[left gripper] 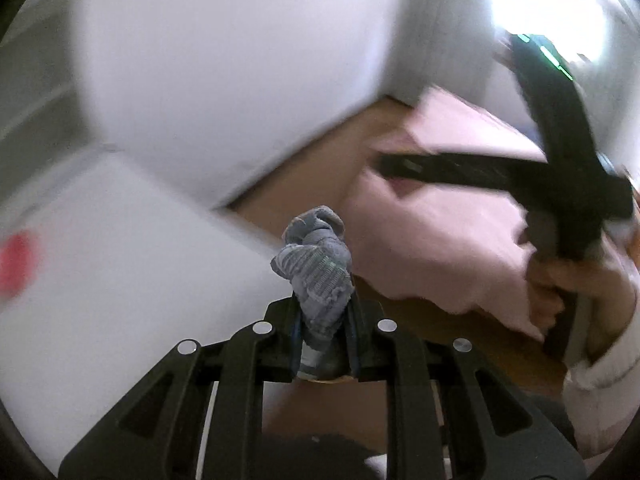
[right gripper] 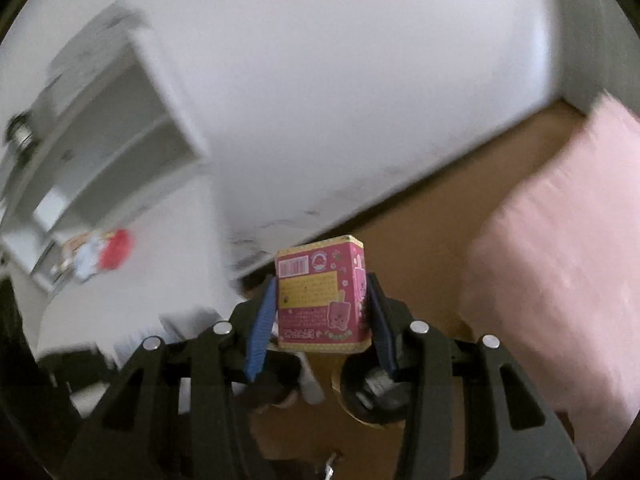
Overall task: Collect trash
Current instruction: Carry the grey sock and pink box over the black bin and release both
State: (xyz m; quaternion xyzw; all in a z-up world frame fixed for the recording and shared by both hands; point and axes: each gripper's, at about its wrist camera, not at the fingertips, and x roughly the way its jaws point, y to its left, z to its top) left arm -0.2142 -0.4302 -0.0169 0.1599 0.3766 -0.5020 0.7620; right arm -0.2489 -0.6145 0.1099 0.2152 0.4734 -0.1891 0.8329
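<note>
In the left wrist view my left gripper (left gripper: 322,312) is shut on a crumpled grey cloth-like wad (left gripper: 318,272) that sticks up between the fingers. The right gripper (left gripper: 560,184) shows at the right of that view, held in a hand, blurred by motion. In the right wrist view my right gripper (right gripper: 322,304) is shut on a small pink and yellow carton (right gripper: 322,294) with a barcode and cartoon print, held upright between the blue pads (right gripper: 262,328). Both held things are lifted above the brown floor (right gripper: 420,248).
A pink blanket or cushion (right gripper: 560,280) lies at the right; it also shows in the left wrist view (left gripper: 432,220). A white wall (right gripper: 320,80) runs behind. A white shelf unit (right gripper: 108,140) and a white surface with a red object (right gripper: 116,248) stand at the left.
</note>
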